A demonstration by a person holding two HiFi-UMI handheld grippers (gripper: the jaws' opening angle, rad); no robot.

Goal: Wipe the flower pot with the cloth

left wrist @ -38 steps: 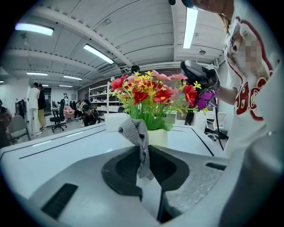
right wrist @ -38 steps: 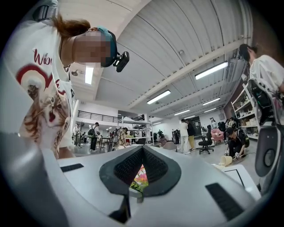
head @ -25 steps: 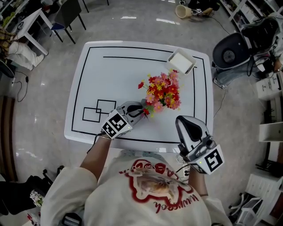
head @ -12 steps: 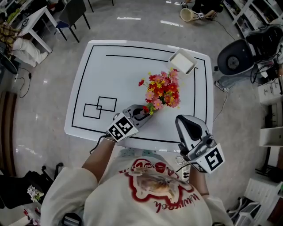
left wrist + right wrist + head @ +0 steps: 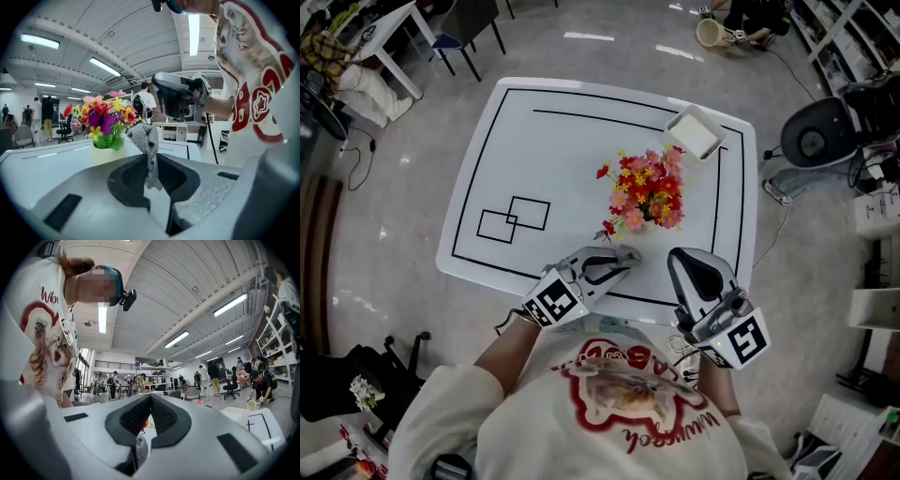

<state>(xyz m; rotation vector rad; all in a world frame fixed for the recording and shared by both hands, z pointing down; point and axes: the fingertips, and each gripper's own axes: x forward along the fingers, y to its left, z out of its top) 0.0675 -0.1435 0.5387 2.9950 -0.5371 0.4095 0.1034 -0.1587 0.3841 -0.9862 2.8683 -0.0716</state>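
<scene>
A bright open workroom with strip lights overhead is seen, and in it a white desk marked with black lines. Toward the desk's right edge, about midway between the near and far edges, the flower pot is stood upright, its pale body all but hidden from above by red, pink and yellow flowers. A white square box is set at the far right corner, and two overlapping black rectangles are drawn near the left edge. At the near edge the left gripper is held, pointed toward the pot and close to it. Its jaws are closed on a grey knitted cloth, which is pinched between the pads and bunched up above them. Whether cloth and pot touch cannot be told. The right gripper is held by the near edge too, beside the left one, its jaws pressed together with nothing gripped.
</scene>
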